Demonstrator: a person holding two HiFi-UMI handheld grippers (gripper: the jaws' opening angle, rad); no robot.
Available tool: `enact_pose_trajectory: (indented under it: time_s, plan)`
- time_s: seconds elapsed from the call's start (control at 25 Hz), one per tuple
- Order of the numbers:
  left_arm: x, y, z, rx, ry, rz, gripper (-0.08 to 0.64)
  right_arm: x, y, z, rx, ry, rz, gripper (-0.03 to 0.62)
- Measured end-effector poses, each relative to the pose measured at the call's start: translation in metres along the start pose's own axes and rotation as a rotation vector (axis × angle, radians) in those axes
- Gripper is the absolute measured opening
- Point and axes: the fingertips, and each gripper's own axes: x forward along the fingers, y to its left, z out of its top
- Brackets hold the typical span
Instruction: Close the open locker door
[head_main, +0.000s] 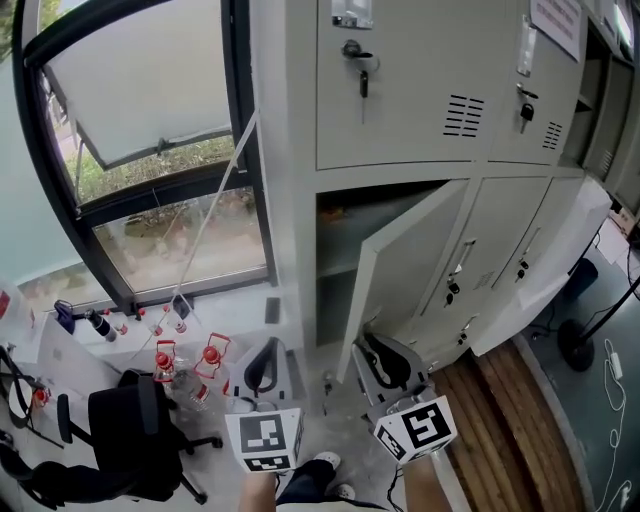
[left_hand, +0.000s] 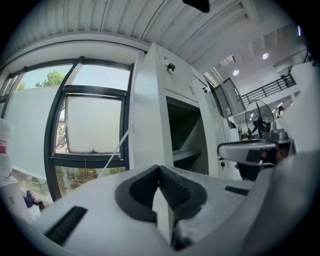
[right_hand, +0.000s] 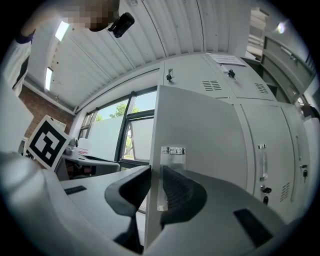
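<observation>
Grey locker bank (head_main: 400, 100) beside a window (head_main: 150, 90). Lower locker door (head_main: 405, 265) stands ajar; right gripper (right_hand: 152, 172) pinches its free edge, left gripper (left_hand: 159, 170) jaws together, empty.

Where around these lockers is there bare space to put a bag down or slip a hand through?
Bare: the shelf behind the open locker door, and the wooden floor right of that door. Crowded: bottles and a chair below the window.

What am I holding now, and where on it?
The right gripper has the door's free edge between its jaws; whether they clamp it cannot be told. The left gripper is shut, empty.
</observation>
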Motion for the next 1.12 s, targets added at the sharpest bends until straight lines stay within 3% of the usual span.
enact_pose_trajectory:
  time_s: [1.12]
  plan:
    - [0.018, 0.039, 0.0, 0.0, -0.001, 0.056, 0.002, 0.086, -0.004, -0.013, 0.055, 0.005, 0.044, 0.069]
